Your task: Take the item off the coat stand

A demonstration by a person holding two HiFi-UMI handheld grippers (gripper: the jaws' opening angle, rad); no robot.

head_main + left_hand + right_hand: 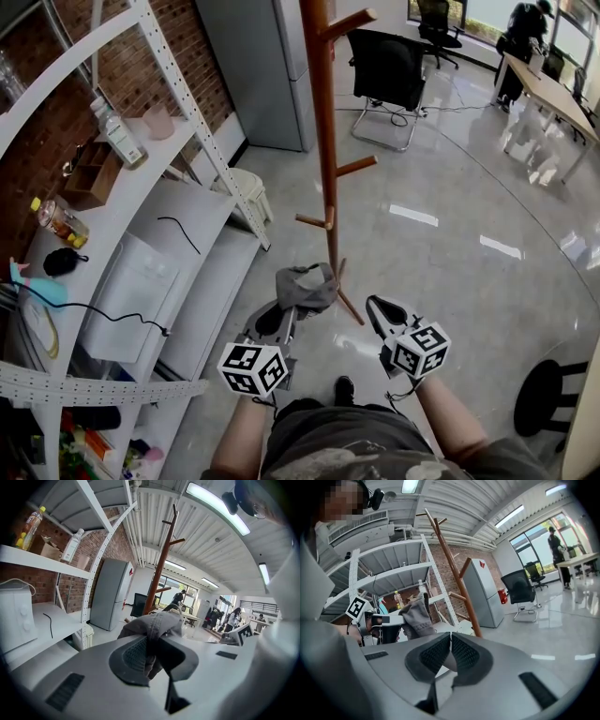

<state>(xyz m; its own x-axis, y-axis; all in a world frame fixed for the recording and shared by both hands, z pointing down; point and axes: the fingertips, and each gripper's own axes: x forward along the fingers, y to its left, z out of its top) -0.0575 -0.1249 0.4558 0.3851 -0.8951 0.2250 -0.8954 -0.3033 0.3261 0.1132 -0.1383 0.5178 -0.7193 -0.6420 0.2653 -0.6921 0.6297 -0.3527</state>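
Observation:
A grey cap (305,287) hangs from my left gripper (284,314), whose jaws are shut on its fabric, low and just left of the brown wooden coat stand (324,141). The left gripper view shows the cap (152,625) bunched over the jaws, with the coat stand (161,564) behind it. My right gripper (380,314) is level with the left one on the stand's right side, shut with nothing between its jaws. From the right gripper view (450,641) the cap (416,617) and the left gripper show to the left, the coat stand (457,585) rising behind.
White metal shelving (141,202) with bottles, boxes and a black cable fills the left side. A grey fridge (262,66) stands behind the stand, a black office chair (389,70) beyond it. Desks (553,94) and a person are far right. A black stool (548,394) sits near right.

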